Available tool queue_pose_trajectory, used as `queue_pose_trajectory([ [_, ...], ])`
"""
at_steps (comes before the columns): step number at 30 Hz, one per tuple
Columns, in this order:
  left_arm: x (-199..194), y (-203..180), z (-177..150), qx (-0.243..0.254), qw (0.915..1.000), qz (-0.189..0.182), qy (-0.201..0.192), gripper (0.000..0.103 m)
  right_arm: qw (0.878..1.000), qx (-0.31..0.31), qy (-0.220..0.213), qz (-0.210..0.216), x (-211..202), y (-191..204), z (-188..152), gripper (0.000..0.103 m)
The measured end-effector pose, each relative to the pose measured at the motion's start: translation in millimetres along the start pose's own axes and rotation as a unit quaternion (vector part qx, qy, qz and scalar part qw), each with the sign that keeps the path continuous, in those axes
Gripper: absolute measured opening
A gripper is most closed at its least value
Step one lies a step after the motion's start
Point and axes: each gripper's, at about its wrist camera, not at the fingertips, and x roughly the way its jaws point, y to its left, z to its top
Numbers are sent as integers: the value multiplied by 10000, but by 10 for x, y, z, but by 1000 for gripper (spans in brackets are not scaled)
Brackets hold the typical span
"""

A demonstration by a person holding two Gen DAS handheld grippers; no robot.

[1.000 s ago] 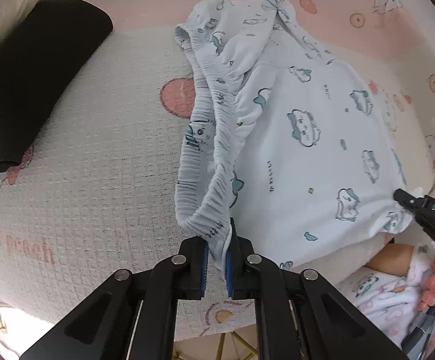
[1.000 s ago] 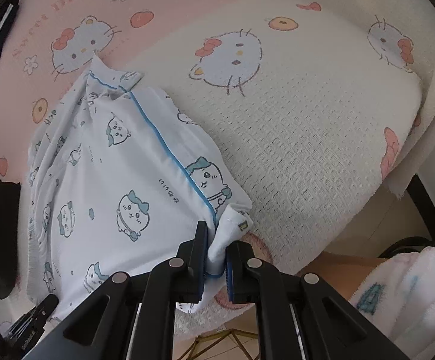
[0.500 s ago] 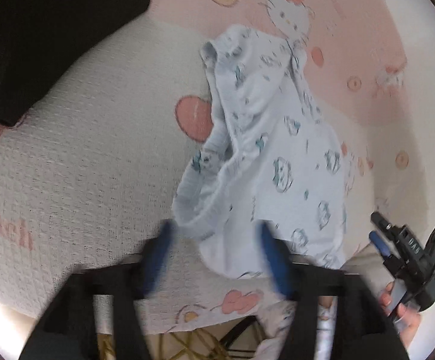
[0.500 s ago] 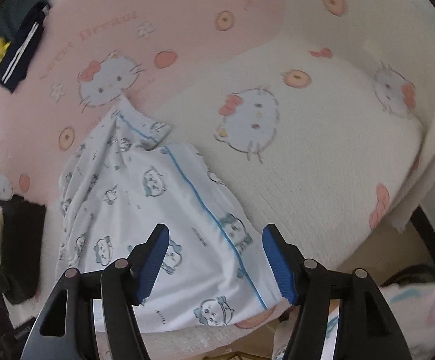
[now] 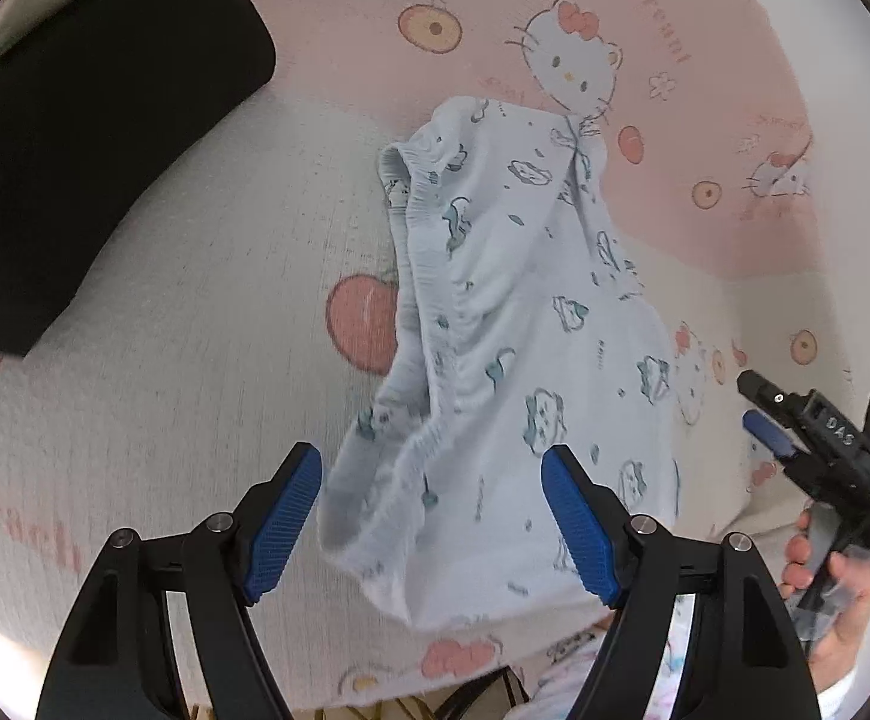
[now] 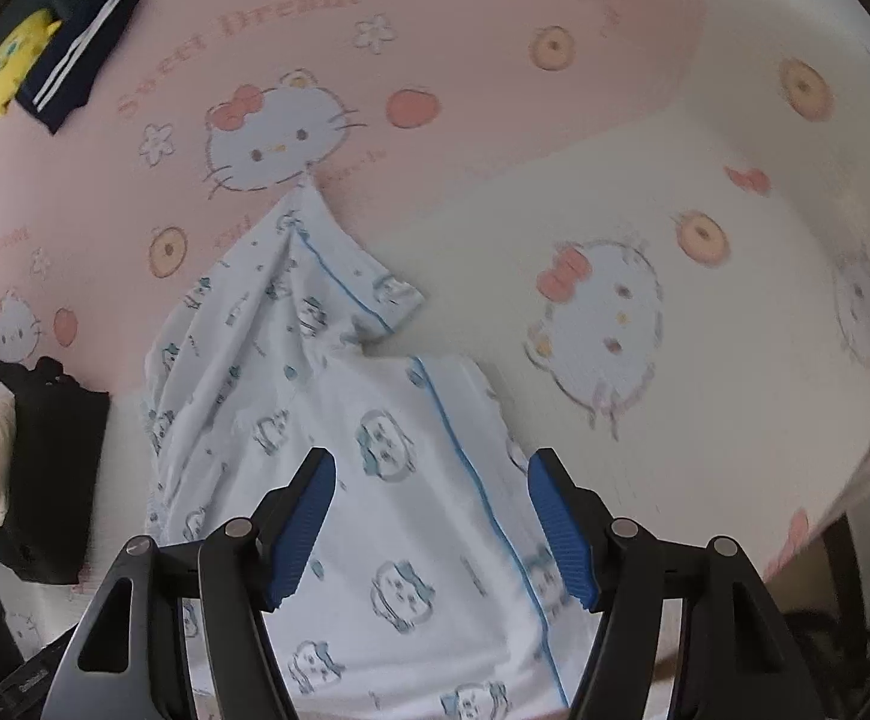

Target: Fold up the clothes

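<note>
Pyjama shorts (image 5: pixel 513 360): pale blue-white soft cotton, printed with small cartoon animals, are being shown lying on the bed, partly folded, across the line where the pink band meets the cream part. A gathered, ruched elastic waistband (image 5: pixel 417 276) is being seen along the left edge in the left wrist view; a thin blue piping stripe (image 6: pixel 465 456) is being seen running down the cloth in the right wrist view.

Left gripper (image 5: pixel 432 525): black arms, ribbed blue pads, is being held above the near end of the shorts with its fingers spread apart and nothing clasped.

Right gripper (image 6: pixel 432 531): same build, is being held over the near hem, fingers likewise released and clear of the cloth.

Blanket (image 6: pixel 705 420): waffle-textured, cream and pink, printed with cartoon cats, fruit and lettering.

Black folded garment (image 5: pixel 75 150): is being shown well apart, at the far left.

Navy striped garment (image 6: pixel 84 30) and yellow plush toy (image 6: pixel 12 63): at the far corner.
</note>
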Motion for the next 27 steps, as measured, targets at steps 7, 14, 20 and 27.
queue_pose_trajectory([
  [7,239,-59,336,96,9998,75,162,74,9980,-537,312,87,280,131,345,66],
  [14,458,-210,799,602,9976,337,-72,74,9907,101,631,1202,720,-9,705,66],
  [20,690,-103,1140,597,9965,578,-89,74,9719,1200,816,1854,1134,-370,719,66],
  [27,827,103,1401,188,9990,414,54,74,9646,1360,889,2078,1334,-445,791,66],
])
